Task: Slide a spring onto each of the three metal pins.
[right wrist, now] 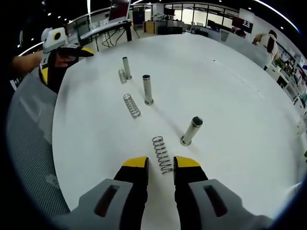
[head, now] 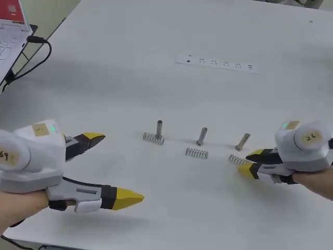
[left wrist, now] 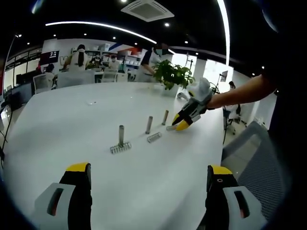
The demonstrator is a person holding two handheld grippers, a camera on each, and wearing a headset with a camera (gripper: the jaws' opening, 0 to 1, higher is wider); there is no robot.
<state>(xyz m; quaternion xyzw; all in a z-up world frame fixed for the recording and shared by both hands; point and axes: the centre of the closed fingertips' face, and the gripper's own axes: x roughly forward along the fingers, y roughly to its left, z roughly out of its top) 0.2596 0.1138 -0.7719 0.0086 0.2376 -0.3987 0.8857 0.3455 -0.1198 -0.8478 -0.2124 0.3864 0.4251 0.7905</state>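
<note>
Three short metal pins stand upright in a row on the white table: left pin [head: 159,128], middle pin [head: 202,136], right pin [head: 243,141]. A loose spring lies beside each: left spring [head: 153,138], middle spring [head: 196,152], right spring [head: 239,160]. My right gripper [head: 250,163] is low at the right spring. In the right gripper view that spring [right wrist: 162,154] has its near end between the slightly parted jaws of the gripper [right wrist: 160,164], untouched, beside the right pin [right wrist: 191,131]. My left gripper [head: 112,166] hovers wide open and holds nothing, left of the row [left wrist: 148,167].
A white power strip [head: 218,63] lies farther back on the table. A laptop [head: 10,26] with a black cable [head: 39,49] sits at the far left edge. A potted plant [left wrist: 172,74] and seated people are beyond the table's far end.
</note>
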